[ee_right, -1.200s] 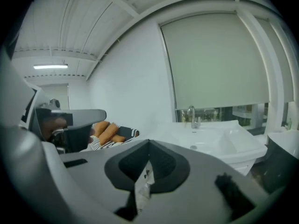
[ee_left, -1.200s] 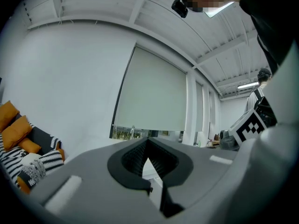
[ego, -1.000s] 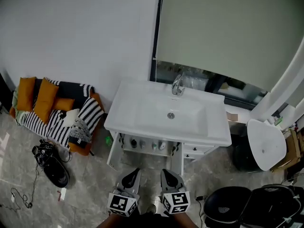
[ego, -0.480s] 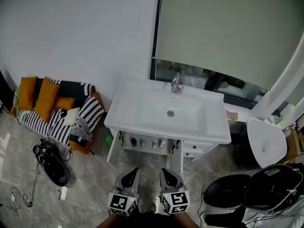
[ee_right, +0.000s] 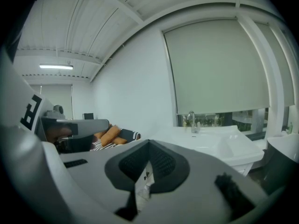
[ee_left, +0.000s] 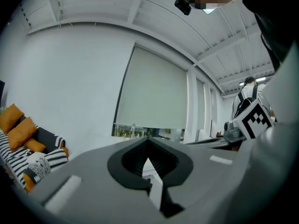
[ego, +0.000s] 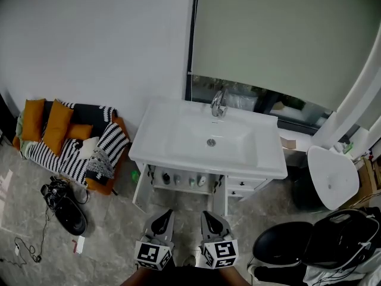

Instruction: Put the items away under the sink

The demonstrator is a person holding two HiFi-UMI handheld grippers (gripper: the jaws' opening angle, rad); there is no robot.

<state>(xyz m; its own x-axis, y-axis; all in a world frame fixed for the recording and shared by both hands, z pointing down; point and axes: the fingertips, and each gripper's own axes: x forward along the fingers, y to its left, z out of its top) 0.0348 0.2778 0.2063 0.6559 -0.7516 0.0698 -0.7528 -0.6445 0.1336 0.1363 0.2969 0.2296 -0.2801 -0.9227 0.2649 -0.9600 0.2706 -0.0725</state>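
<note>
Sitting under sink [ego: 178,137], items [ego: 178,180] too small to identify

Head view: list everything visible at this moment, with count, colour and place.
sink: one, white, centre
faucet: one, chrome, back of the sink
cabinet doors: two, white, open under the sink
small items: several, too small to name, behind those doors
roller blind: one, pale, over the window
cushions: three, orange, on the sofa at left
striped throw: one, black and white, same sofa
black gear: one heap, floor at left
black cases: two, lower right
left gripper: one, grey, bottom centre, shut, empty
right gripper: one, grey, beside it, shut, empty
</note>
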